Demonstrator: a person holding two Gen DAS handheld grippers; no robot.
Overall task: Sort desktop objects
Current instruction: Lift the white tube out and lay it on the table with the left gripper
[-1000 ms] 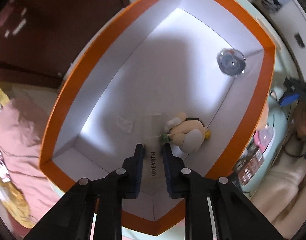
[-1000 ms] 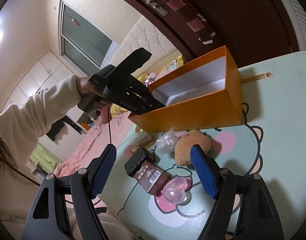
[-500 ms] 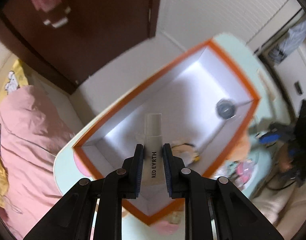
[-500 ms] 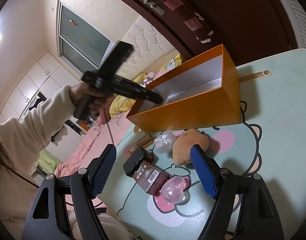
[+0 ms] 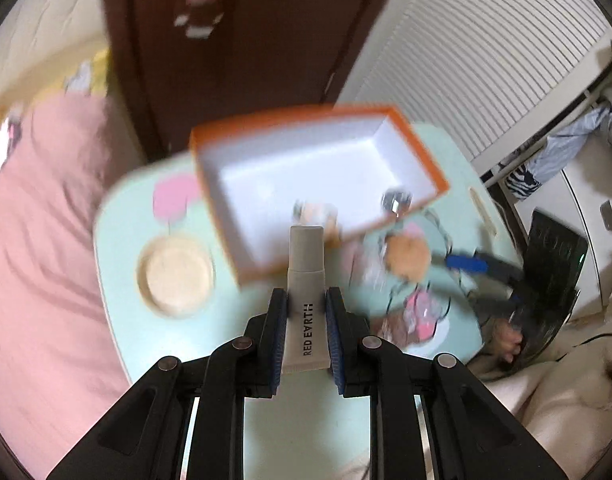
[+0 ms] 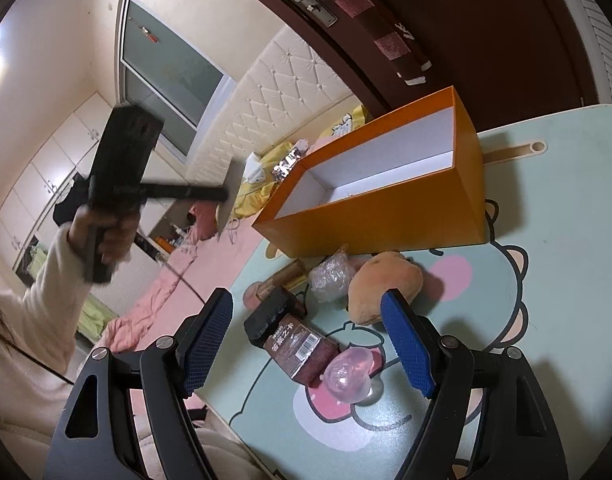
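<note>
At the bottom of the left wrist view the left gripper (image 5: 306, 320) is clenched on a pale tube (image 5: 306, 280) printed RED EARTH, cap pointing up-frame; the tube hangs in the air above the table, its cap overlapping the near edge of the orange box (image 5: 426, 160). In the right wrist view the right gripper (image 6: 306, 340) stands released, blue pads (image 6: 406, 344) wide apart with nothing between them, low over the mint-green table (image 6: 546, 320) with its cartoon print.

Just beyond those pads lie a brown packet (image 6: 302, 350) with a barcode and a clear pink trinket (image 6: 350, 370) — touching each other. Farther up are a tan plush toy (image 6: 382, 280), a crumpled clear wrapper (image 6: 332, 272) and a gold tube (image 6: 286, 276), all close against the box's orange outer wall. The box is open-topped and white inside; the left view, blurred, shows two small things on its floor.

At the left of the right view a cream-sleeved hand (image 6: 106, 236) holds the other tool high. Behind — a quilted cream headboard (image 6: 286, 92), pink bedding (image 5: 38, 240), a dark door (image 6: 466, 20) and a slatted white panel (image 5: 466, 52).
</note>
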